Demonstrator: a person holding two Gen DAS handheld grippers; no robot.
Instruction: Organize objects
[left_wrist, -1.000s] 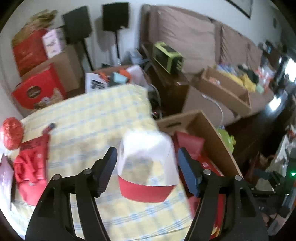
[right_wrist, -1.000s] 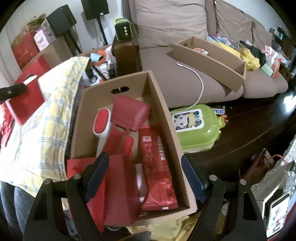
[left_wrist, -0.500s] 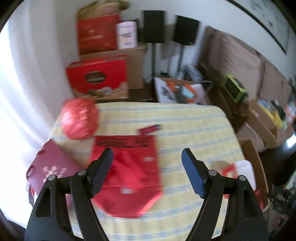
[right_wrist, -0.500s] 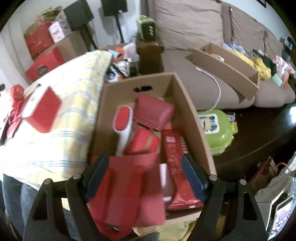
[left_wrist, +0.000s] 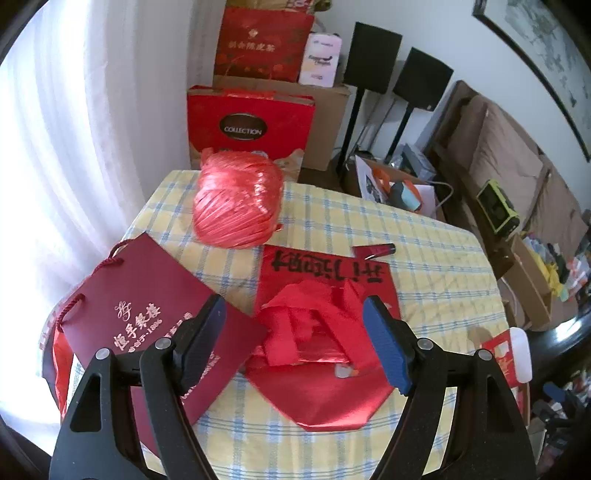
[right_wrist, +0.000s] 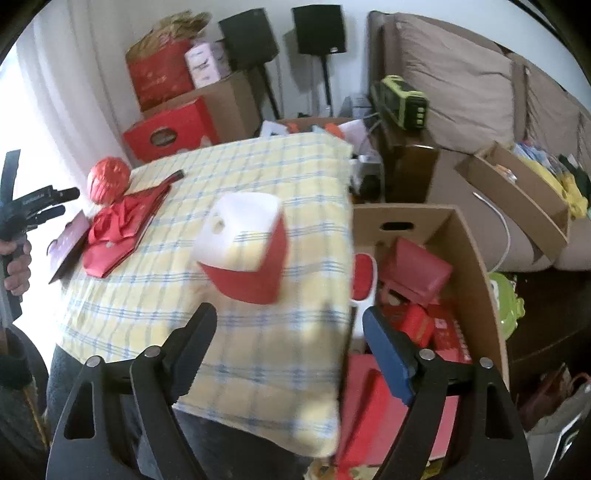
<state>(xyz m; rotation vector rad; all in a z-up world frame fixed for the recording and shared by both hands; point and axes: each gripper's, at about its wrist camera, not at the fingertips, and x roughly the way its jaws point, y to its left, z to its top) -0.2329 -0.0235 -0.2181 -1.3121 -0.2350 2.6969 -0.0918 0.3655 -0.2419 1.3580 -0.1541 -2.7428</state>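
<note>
Left gripper (left_wrist: 295, 339) wide open, empty, over the red foil bag (left_wrist: 325, 369) at frame centre, likely next pick. Right gripper (right_wrist: 290, 345) also open, empty; red-and-white box (right_wrist: 242, 247) sits mid-frame on the table (right_wrist: 295, 177), cardboard box (right_wrist: 476, 266) at right, handy for drop-off.

Yellow-blue checked tablecloth (left_wrist: 424, 258), maroon gift bag (left_wrist: 147, 306), red-and-white box (right_wrist: 243, 251)

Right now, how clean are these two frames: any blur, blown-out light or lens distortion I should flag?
Left wrist view: sharp; the curtain at left is blown out white, and fisheye bends the room edges. Right wrist view: motion blur smears the red and white box and the near tablecloth; the window side at far left is overexposed too.
</note>
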